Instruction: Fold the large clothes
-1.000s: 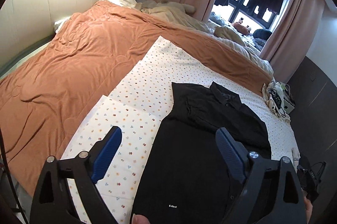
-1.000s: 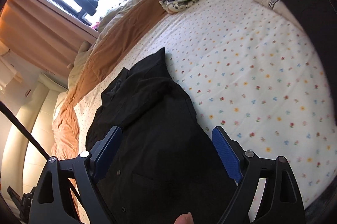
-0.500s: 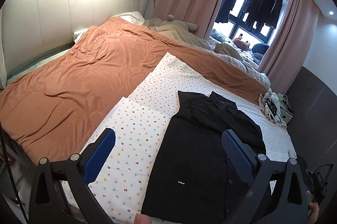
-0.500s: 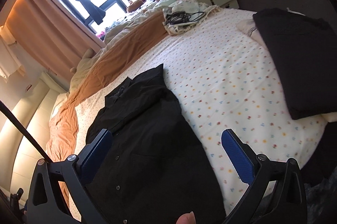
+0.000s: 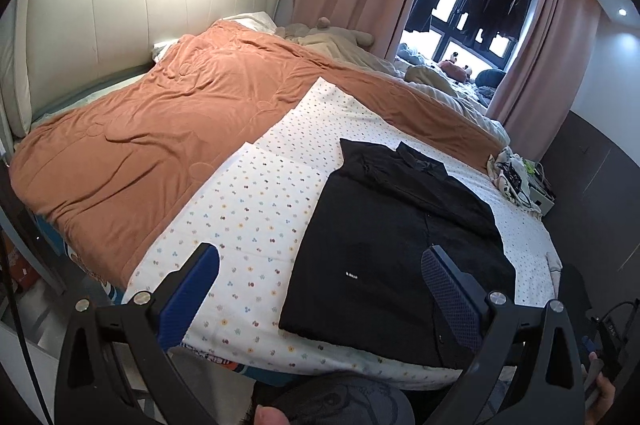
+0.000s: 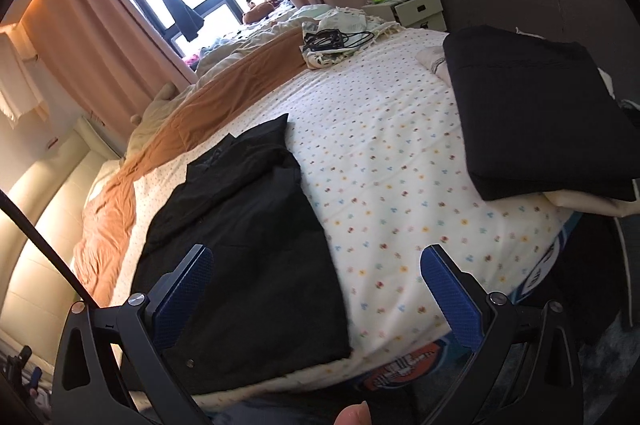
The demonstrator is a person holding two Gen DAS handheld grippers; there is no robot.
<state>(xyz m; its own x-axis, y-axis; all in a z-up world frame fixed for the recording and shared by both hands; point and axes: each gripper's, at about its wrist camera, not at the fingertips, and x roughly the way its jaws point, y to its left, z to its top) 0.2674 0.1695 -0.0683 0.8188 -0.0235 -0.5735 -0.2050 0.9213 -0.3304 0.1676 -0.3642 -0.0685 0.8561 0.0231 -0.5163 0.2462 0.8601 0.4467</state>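
Observation:
A black button shirt (image 5: 396, 245) lies flat on the dotted white sheet (image 5: 256, 209) of the bed, sleeves folded in, collar at the far end. It also shows in the right wrist view (image 6: 248, 225). My left gripper (image 5: 320, 277) is open and empty, held above the bed's near edge in front of the shirt's hem. My right gripper (image 6: 316, 277) is open and empty, also above the near edge, over the shirt's right hem corner.
An orange blanket (image 5: 160, 129) covers the bed's left and far side. A folded black garment (image 6: 532, 113) lies on a cream one at the bed's right edge. A cloth with black cables (image 6: 336, 45) sits far right. A nightstand (image 6: 416, 5) stands beyond.
Both grippers have pulled back and up from the shirt toward the bed's near edge. The shirt stays flat. The folded black stack has come into the right wrist view.

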